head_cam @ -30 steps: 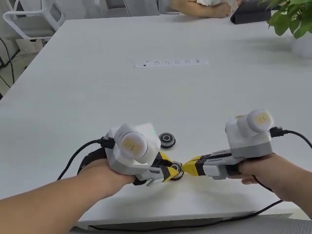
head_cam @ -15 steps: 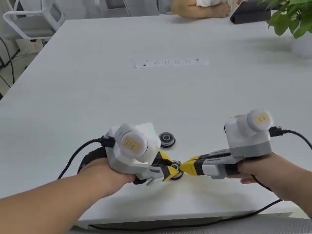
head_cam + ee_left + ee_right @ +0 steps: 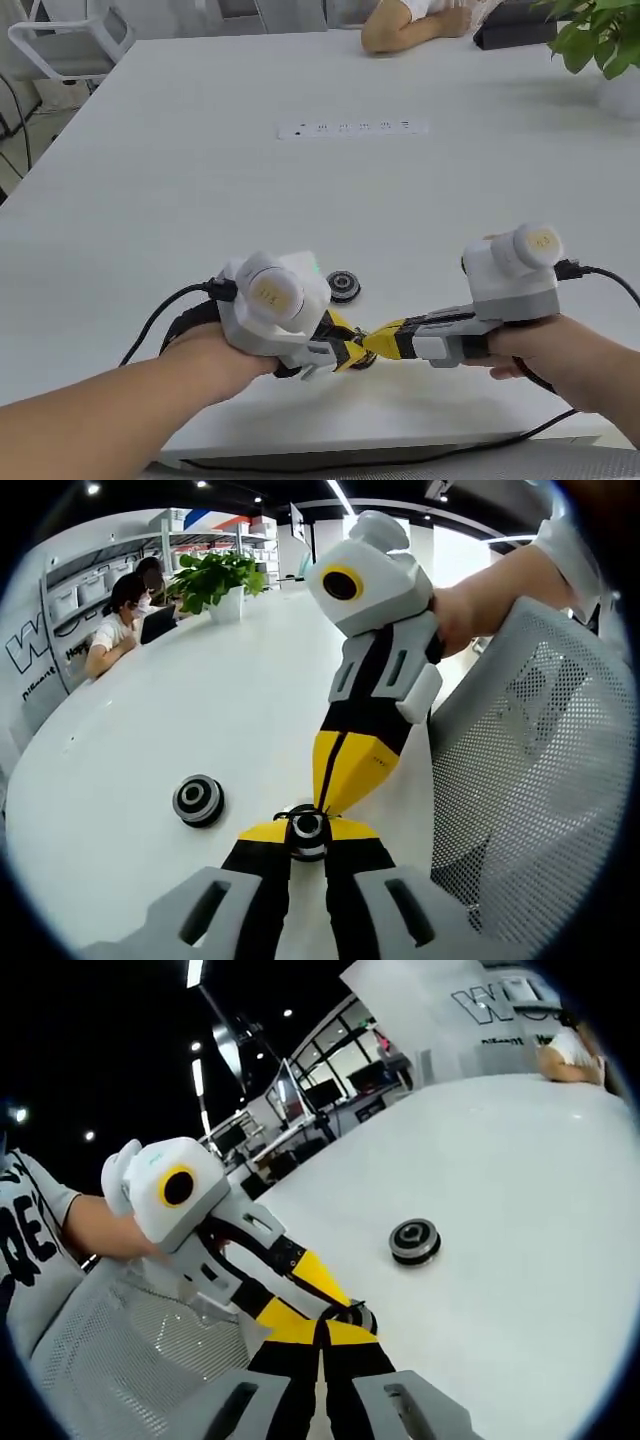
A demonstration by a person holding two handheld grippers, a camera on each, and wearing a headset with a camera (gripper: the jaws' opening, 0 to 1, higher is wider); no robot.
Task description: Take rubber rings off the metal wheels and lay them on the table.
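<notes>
My left gripper (image 3: pixel 343 354) (image 3: pixel 307 832) is shut on a small metal wheel (image 3: pixel 307 825) (image 3: pixel 357 353) with a black rubber ring, held just above the table's near edge. My right gripper (image 3: pixel 370 346) (image 3: pixel 322 1326) comes in from the opposite side. Its yellow jaws are shut together at the wheel's rim, on the rubber ring (image 3: pixel 354 1313). In the left gripper view the right gripper (image 3: pixel 330 798) points down onto the wheel. A second wheel (image 3: pixel 343 285) (image 3: pixel 199 800) (image 3: pixel 414 1240), with its ring on, lies flat on the table just beyond the grippers.
The white table (image 3: pixel 300 200) stretches far ahead. A white power strip (image 3: pixel 350 128) lies at its middle. A potted plant (image 3: pixel 600 40) stands at the far right, and a person's arm (image 3: pixel 410 22) rests at the far edge. A mesh chair (image 3: pixel 540 780) is close by.
My right gripper's yellow tips have edged slightly left, closer onto the held wheel. The arm of the person at the far edge has shifted. The wheel on the table is unmoved.
</notes>
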